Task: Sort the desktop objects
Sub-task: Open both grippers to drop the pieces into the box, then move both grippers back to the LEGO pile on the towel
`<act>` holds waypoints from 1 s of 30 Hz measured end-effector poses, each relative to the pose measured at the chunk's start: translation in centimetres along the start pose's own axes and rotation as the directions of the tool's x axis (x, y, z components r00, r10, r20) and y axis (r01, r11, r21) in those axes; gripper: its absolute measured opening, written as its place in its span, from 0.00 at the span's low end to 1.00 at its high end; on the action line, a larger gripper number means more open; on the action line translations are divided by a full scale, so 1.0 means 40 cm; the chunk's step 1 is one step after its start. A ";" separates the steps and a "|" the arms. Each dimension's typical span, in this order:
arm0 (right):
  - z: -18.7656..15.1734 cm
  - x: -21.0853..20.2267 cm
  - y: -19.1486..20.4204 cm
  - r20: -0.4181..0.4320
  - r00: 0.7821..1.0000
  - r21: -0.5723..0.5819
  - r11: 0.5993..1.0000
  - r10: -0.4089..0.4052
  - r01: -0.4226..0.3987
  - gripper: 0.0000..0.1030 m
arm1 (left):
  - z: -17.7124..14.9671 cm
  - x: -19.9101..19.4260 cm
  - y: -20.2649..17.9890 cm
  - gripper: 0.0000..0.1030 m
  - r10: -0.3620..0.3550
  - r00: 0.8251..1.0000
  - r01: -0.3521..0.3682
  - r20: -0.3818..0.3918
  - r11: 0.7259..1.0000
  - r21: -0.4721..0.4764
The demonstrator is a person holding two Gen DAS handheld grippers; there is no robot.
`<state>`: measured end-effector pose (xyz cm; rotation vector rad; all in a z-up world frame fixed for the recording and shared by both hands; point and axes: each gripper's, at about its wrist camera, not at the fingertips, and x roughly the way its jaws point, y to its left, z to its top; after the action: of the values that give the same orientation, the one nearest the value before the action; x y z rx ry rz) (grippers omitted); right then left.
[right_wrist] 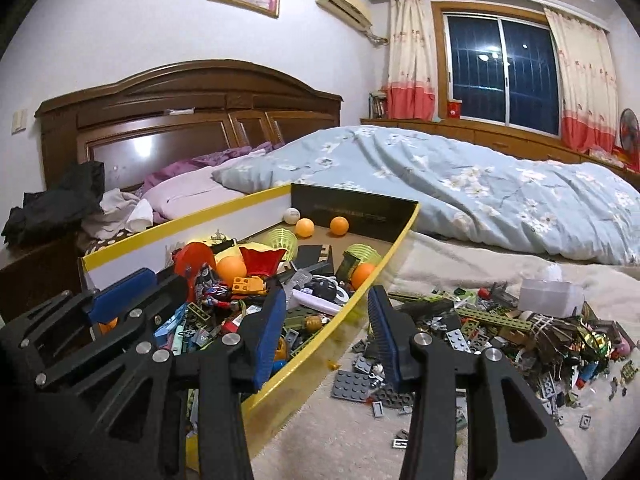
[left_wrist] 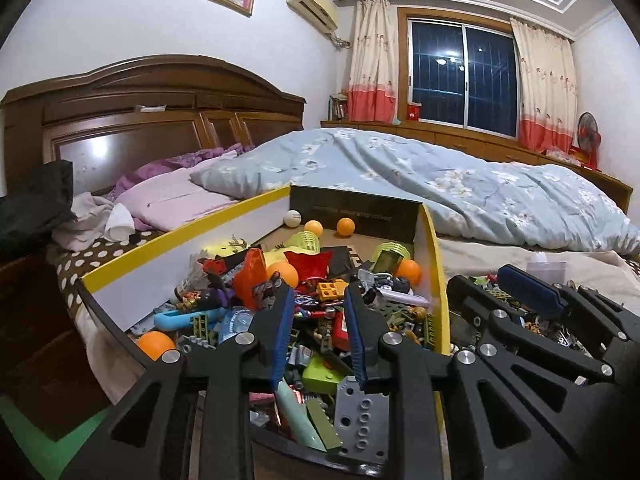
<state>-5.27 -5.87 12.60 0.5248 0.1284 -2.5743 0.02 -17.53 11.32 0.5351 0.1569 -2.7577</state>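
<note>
Bedroom, cream blanket (right_wrist: 340, 440) on the bed as the work surface. Yellow-rimmed box (right_wrist: 336, 320) already stuffed with toys and orange balls (left_wrist: 285, 274), probably the drop-off bin. Loose brick pile (right_wrist: 520, 332) still scattered just right of it. Left gripper (left_wrist: 318, 308) wide and empty above the box; right gripper (right_wrist: 326, 312) spread, holding nothing, straddling the box rim.

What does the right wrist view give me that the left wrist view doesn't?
Only the right wrist view shows the loose brick pile spread on the blanket outside the box, with the open right claw straddling the box's yellow wall. Only the left wrist view shows the box's near corner, with the grey holed plate. Both show the box, its orange balls and the open left claw.
</note>
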 end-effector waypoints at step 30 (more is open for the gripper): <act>-0.042 -0.129 -0.215 -0.054 0.968 0.079 0.965 -0.246 0.249 0.48 | -0.014 -0.027 -0.246 0.26 -0.193 0.981 0.194 -0.021 0.979 0.062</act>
<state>-4.85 4.28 12.98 0.6327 0.1057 -2.8229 -2.17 -7.87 11.66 0.5857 0.1315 -2.9575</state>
